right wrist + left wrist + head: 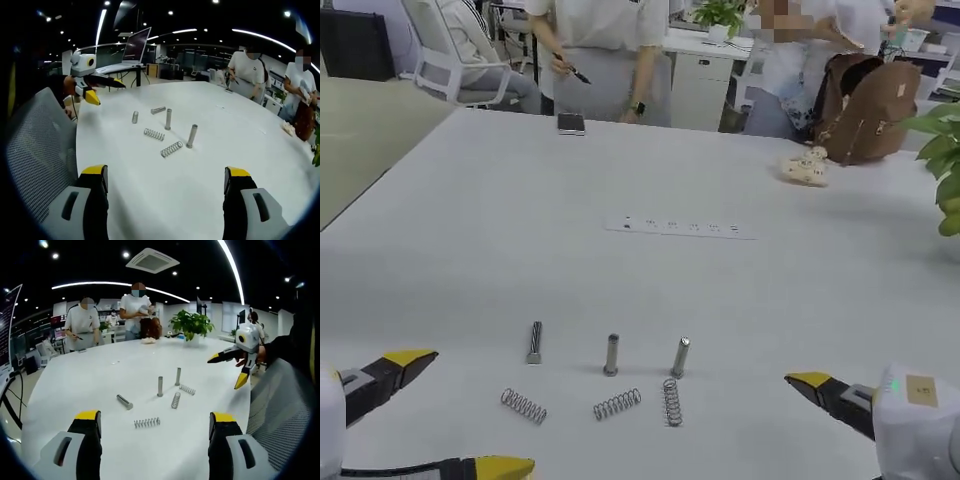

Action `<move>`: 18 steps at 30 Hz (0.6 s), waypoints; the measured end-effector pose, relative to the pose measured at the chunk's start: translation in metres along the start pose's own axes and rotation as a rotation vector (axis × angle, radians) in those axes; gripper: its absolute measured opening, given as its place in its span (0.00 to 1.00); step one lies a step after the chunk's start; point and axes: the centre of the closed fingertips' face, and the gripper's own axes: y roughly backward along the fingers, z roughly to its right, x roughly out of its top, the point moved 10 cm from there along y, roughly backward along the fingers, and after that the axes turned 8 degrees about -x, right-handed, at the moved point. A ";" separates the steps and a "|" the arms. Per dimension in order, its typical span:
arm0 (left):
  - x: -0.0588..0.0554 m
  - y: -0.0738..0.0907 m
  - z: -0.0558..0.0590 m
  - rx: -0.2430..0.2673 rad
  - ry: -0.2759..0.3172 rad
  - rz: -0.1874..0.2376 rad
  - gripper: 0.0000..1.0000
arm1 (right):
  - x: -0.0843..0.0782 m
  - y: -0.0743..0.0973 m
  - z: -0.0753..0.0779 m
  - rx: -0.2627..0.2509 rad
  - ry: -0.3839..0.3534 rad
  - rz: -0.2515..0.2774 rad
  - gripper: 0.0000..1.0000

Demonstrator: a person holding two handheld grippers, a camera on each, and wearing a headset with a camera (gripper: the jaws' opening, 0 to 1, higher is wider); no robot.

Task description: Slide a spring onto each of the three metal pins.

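Yellow-tipped black left gripper (463,412) low at the near left, jaws spread wide, nothing between them. Matching yellow-tipped right gripper (165,172) at the near right, jaws likewise wide apart and holding nothing. Grey mesh chair back (35,150) close at the near table edge. Matte white tabletop (760,300) with open room between both grippers and the parts.

Just ahead, well apart from either gripper, three small steel coils flat in a row: left spring (523,405), middle spring (617,404), right spring (671,401). Directly behind them, three short silver metal pins, none yet wearing a coil: left pin (534,343) on its side, middle pin (611,355) and right pin (681,357) upright. Right-hand coil just beside the foot of its pin; contact hard to tell.

Farther out, a flush white socket strip (678,227) in the surface. Near the far edge, a black phone (571,123), a small beige toy (807,167), a brown leather backpack (865,105), green leaves (945,150) at the right. Beyond, people (605,50) standing, a white office chair (445,60), desks under ceiling spotlights.
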 end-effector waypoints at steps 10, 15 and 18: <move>0.009 -0.013 -0.017 0.016 -0.001 -0.022 0.77 | 0.000 0.000 0.002 -0.008 -0.011 0.000 0.96; 0.014 -0.021 -0.027 0.033 -0.011 -0.039 0.71 | 0.000 0.000 0.002 -0.008 -0.011 -0.005 0.96; 0.017 -0.025 -0.032 0.039 -0.016 -0.046 0.68 | 0.000 0.000 0.002 -0.009 -0.012 -0.006 0.96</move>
